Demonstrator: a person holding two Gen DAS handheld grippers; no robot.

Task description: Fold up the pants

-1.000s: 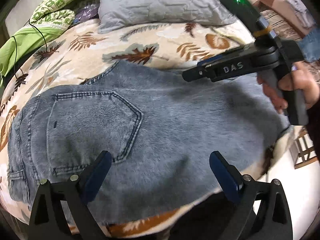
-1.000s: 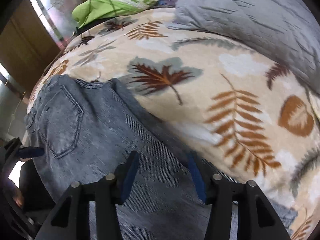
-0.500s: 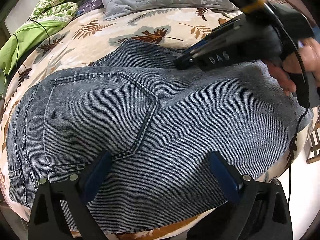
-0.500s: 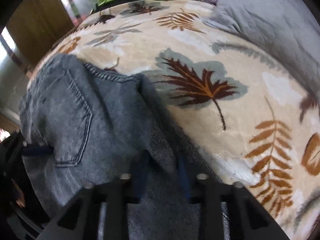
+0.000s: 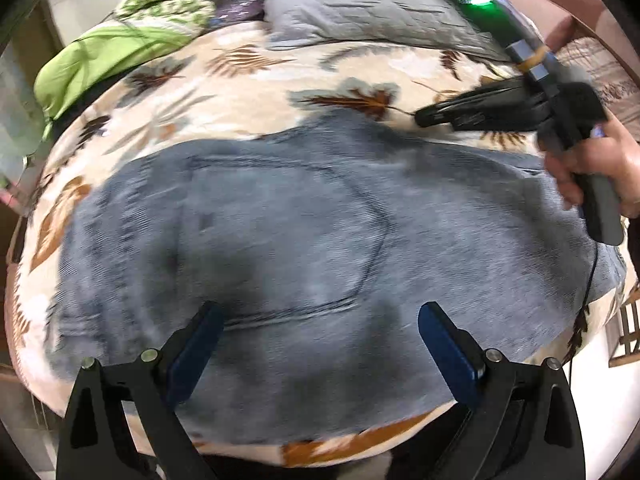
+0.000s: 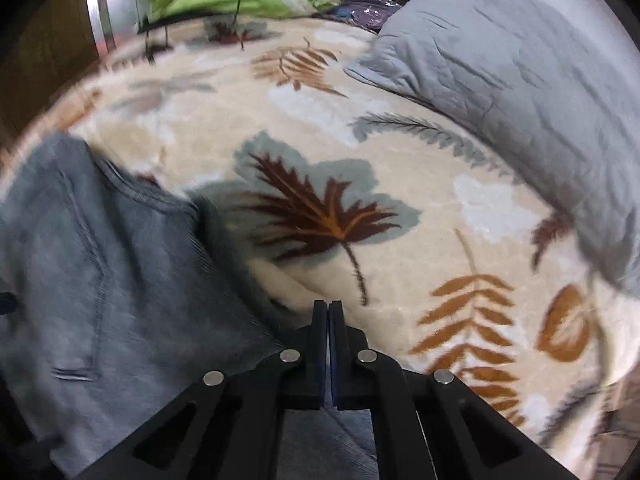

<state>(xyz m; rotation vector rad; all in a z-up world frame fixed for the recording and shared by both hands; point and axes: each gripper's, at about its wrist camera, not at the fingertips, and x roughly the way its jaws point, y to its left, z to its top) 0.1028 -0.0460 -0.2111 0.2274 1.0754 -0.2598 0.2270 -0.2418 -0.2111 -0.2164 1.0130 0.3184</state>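
Observation:
Grey-blue denim pants (image 5: 300, 240) lie flat on the leaf-print blanket (image 5: 200, 92), back pocket up. My left gripper (image 5: 320, 320) hovers open over their near edge, with nothing between its fingers. In the left wrist view my right gripper (image 5: 418, 118) comes in from the right, held in a hand (image 5: 592, 172), with its tip at the far edge of the pants. In its own view the right gripper (image 6: 329, 308) is shut. The edge of the pants (image 6: 100, 280) rises in a dark ridge up to its pads, and the tips show over the blanket (image 6: 400, 140).
A grey quilted pillow (image 5: 360, 0) lies at the head of the bed, also seen at the right in the right wrist view (image 6: 520, 60). Green bedding (image 5: 100, 52) is bunched at the far left. The bed's near edge (image 5: 340, 446) drops off just below the pants.
The right gripper's jaws went from wide apart to shut at the far edge of the pants and shifted sideways. The left gripper drew back, still open, so more blanket shows.

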